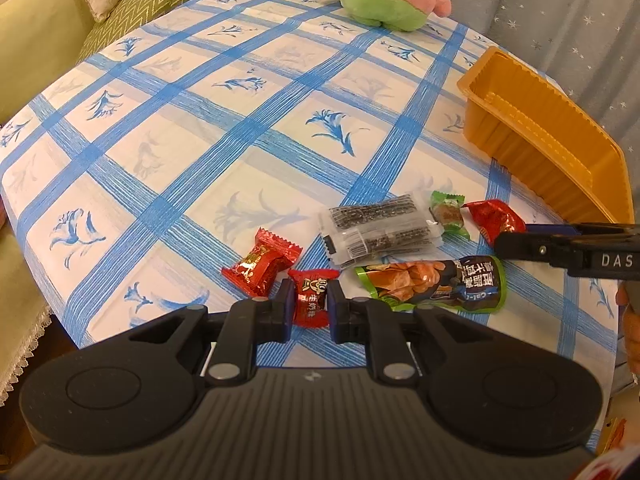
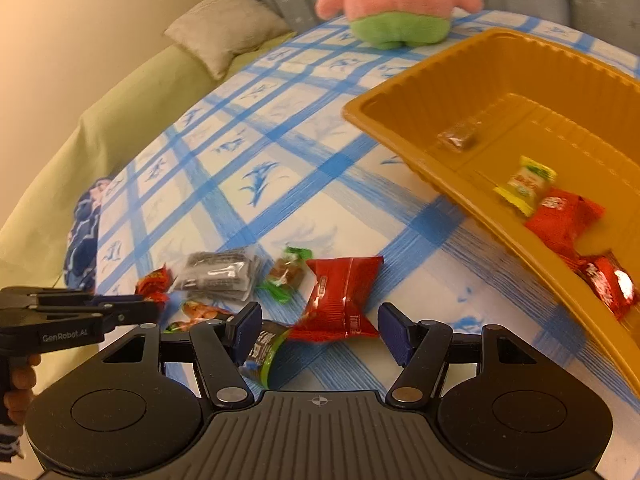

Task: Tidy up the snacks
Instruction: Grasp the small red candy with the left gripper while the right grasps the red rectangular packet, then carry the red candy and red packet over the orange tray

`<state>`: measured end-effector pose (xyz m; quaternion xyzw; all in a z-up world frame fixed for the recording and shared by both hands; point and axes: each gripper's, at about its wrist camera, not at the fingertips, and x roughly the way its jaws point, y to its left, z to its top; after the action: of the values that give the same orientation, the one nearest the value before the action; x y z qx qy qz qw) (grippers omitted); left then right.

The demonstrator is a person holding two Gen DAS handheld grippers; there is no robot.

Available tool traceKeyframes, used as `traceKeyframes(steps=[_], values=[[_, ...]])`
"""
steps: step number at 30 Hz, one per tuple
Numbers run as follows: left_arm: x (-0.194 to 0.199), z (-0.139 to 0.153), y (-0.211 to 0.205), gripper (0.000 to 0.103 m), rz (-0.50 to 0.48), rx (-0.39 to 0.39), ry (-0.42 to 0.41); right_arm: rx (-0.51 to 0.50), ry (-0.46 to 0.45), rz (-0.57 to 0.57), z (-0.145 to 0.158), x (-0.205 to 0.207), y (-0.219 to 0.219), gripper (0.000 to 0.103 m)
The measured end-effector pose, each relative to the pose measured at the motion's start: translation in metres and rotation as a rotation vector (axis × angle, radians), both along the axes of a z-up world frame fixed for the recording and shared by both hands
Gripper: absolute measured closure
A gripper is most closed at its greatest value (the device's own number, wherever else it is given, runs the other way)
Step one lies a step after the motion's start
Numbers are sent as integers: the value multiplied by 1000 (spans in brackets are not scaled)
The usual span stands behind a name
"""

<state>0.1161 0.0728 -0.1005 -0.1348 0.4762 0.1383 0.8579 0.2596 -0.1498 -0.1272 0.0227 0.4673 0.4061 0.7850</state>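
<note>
Left gripper (image 1: 310, 304) jaws clamp a small red candy (image 1: 311, 300); right gripper (image 2: 318, 328) stands open around a bigger red packet (image 2: 340, 300), pads apart. Orange tray (image 2: 400, 92) runs off-frame, brown sweet (image 2: 458, 136) inside blurry.

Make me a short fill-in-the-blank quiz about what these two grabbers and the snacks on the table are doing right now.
1. The left gripper is shut on a small ____ wrapped candy.
2. The ribbed plastic tray holding sorted snacks is coloured ____.
3. The pink-and-green plush toy sits at the table's ____ edge.
4. The right gripper stands around a red snack packet with its jaws ____.

Answers: red; golden yellow; far; open
</note>
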Motion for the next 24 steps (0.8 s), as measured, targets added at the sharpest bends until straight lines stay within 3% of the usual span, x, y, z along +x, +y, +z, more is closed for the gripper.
traceKeyframes(steps=[16,24], values=[[-6,14,2,88,0,32,-40,-116,-36,-57,-3,8,23,70],[-7,23,-1,88,-22,48,-65,-110,-54,-63,5,-2,18,75]])
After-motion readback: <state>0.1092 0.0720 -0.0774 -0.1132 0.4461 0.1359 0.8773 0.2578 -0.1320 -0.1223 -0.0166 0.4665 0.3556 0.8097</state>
